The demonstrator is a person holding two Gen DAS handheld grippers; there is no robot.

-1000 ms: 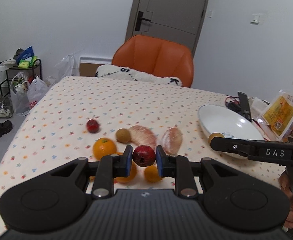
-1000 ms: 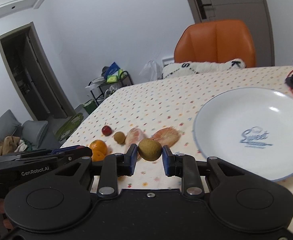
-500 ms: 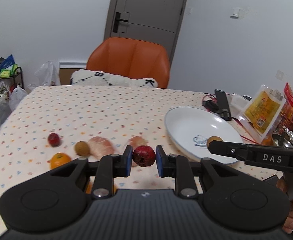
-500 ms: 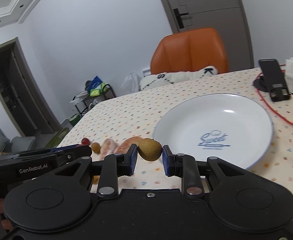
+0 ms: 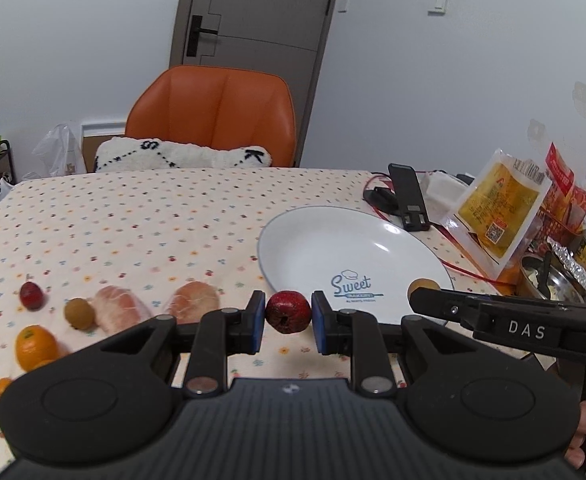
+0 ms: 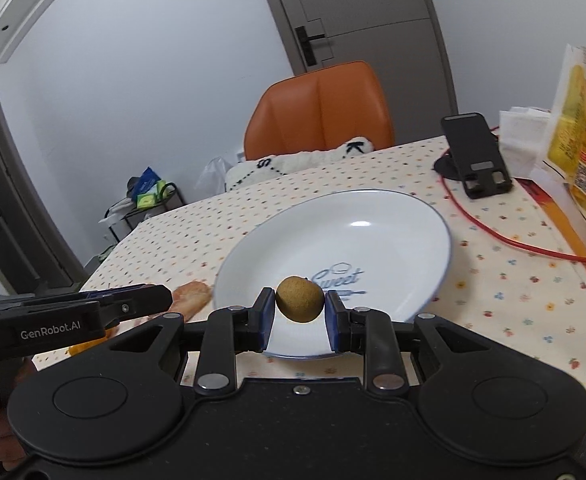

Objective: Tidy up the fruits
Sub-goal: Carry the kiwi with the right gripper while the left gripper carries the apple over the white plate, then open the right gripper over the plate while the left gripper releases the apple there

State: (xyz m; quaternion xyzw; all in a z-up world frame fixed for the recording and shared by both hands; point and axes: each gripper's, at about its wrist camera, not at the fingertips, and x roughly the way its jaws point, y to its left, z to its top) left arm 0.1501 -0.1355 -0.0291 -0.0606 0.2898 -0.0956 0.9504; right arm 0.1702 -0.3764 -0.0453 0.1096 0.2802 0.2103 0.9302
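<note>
My left gripper (image 5: 287, 317) is shut on a small dark red fruit (image 5: 287, 312), held just short of the near-left rim of the white plate (image 5: 333, 240). My right gripper (image 6: 299, 312) is shut on a small brown fruit (image 6: 300, 299) above the near part of the same plate (image 6: 373, 248). On the cloth to the left lie two peeled pomelo segments (image 5: 119, 312), (image 5: 195, 302), another brown fruit (image 5: 79, 313), a red fruit (image 5: 32, 295) and an orange (image 5: 36, 346). From the left wrist view the right gripper (image 5: 425, 294) shows over the plate's right rim.
A black phone stand (image 5: 407, 196) and a red cable (image 6: 505, 240) lie beyond the plate. Snack packets (image 5: 501, 204) and a foil-covered metal bowl (image 5: 553, 276) crowd the table's right side. An orange chair (image 5: 213, 116) with a white cushion (image 5: 181, 156) stands at the far edge.
Both grippers, each still holding its fruit, have swung right toward the plate; the right one is now over its near part, and the loose fruit has slid to the left of view.
</note>
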